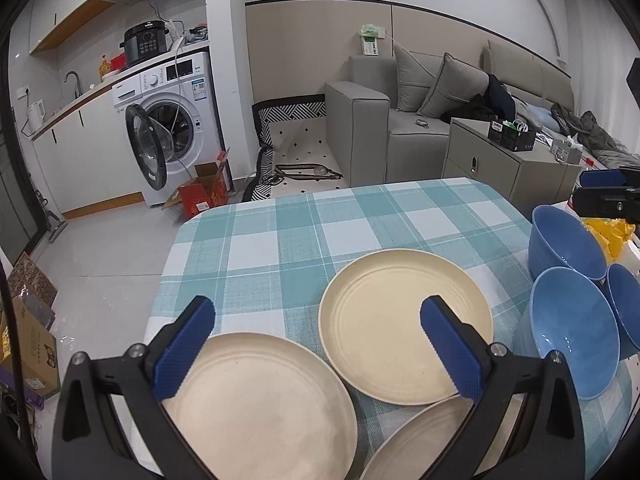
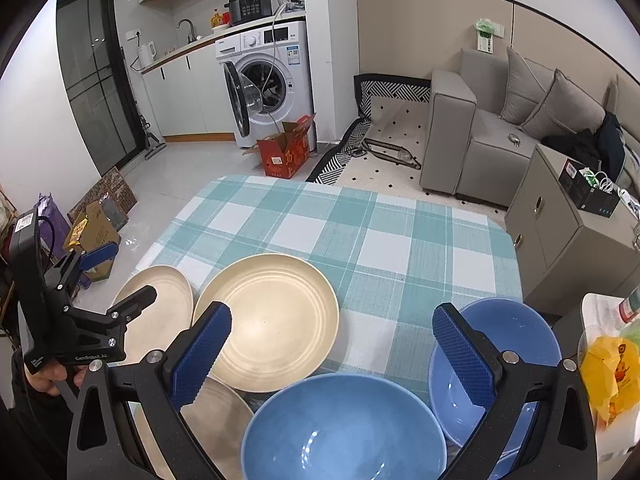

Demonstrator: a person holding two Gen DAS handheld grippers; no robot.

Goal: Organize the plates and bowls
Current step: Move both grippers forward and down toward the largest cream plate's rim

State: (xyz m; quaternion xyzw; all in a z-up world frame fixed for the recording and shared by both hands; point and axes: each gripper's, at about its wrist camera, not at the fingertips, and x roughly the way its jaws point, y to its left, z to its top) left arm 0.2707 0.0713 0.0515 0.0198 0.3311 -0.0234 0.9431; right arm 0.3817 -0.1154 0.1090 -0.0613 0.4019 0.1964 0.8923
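While both tongs hover wide and empty, left tongs (image 1: 316, 344) over cream plates (image 1: 406, 326), right tongs (image 2: 332, 354) over blue bowls (image 2: 344, 428), the tabletop (image 2: 360, 232) beyond lies bare to its far edge.

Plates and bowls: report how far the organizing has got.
Nothing looks stacked yet. Three cream plates lie apart on the checked cloth, the middle plate overlapping a near one; the blue bowls sit clustered at the right edge. The left gripper and right gripper both hang open and empty. All the stacking is left.
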